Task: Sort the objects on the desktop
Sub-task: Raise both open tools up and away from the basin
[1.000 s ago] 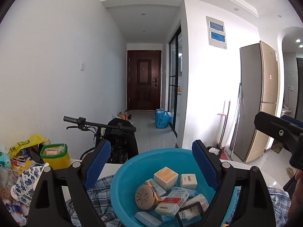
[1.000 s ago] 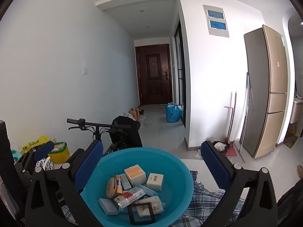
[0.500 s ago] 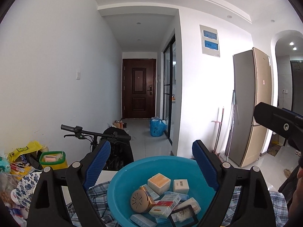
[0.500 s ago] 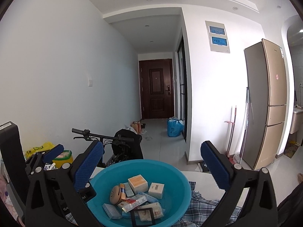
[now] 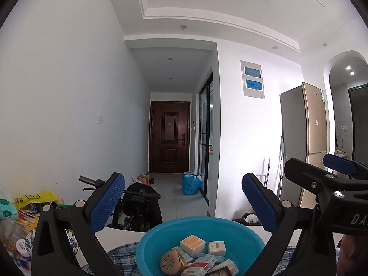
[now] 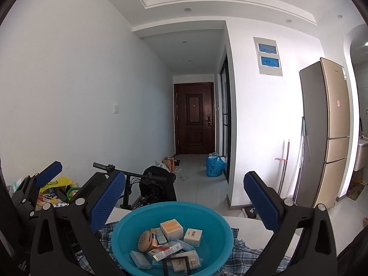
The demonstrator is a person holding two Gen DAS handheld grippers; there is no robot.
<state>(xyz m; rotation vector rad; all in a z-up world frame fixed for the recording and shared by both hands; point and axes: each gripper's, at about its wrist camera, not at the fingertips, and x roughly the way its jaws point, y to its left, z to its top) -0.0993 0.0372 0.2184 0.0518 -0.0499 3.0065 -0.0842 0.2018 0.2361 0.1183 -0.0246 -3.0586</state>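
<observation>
Both tools, left tool [image 5: 181, 203] w/ jaws opening and right tool [image 6: 184, 203] spread wide, are hanging empty above the blue basin [image 6: 214, 248] on the desk [image 6: 250, 224], which I'm reading as done, since the small boxes [image 6: 171, 226] are sitting inside it.

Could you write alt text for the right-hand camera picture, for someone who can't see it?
A round turquoise plastic basin full of small cardboard boxes sits on a checked cloth, framed by the open right gripper with blue pads. Behind: a hallway and dark wooden door.
</observation>
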